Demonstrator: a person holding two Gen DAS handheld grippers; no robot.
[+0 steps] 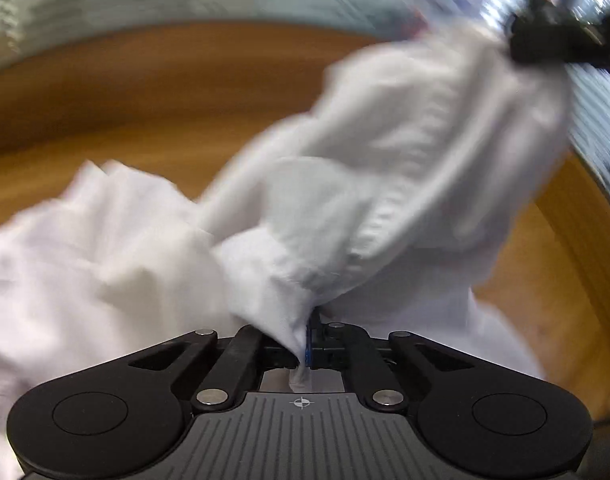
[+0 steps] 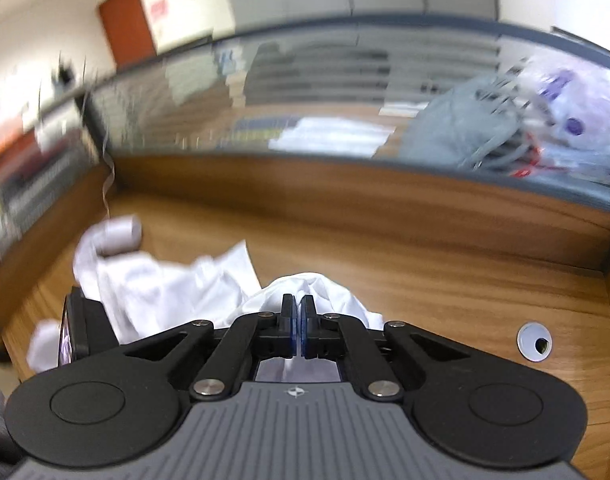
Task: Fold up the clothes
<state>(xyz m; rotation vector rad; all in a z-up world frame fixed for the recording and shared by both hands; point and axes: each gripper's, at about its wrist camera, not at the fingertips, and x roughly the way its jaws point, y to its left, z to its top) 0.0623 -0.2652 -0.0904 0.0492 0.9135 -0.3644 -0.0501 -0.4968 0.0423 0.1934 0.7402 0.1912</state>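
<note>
1. The left gripper is clenched on a bunched fold of the white garment; a pinch of cloth pokes out below the closed jaws toward the gripper body.
2. From that grip the garment spreads up and away, one blurred mass reaching toward 1 o'clock in the left wrist view and another falling toward 9 o'clock.
3. At the 1 o'clock end of the cloth, the other gripper's black body meets the fabric.
4. The right gripper has its blue-padded jaws pressed nearly together, with white garment bunched right around the tips and visible beneath them; it appears to grasp the cloth.
5. In the right wrist view the rest of the garment lies crumpled on the wooden desk toward 9 o'clock, a cuffed sleeve end farthest out.
6. A round cable grommet sits in the desk at 3 o'clock, well apart from the cloth.
7. Behind the desk's raised edge, a glass partition shows blurred piles of other clothes.
</note>
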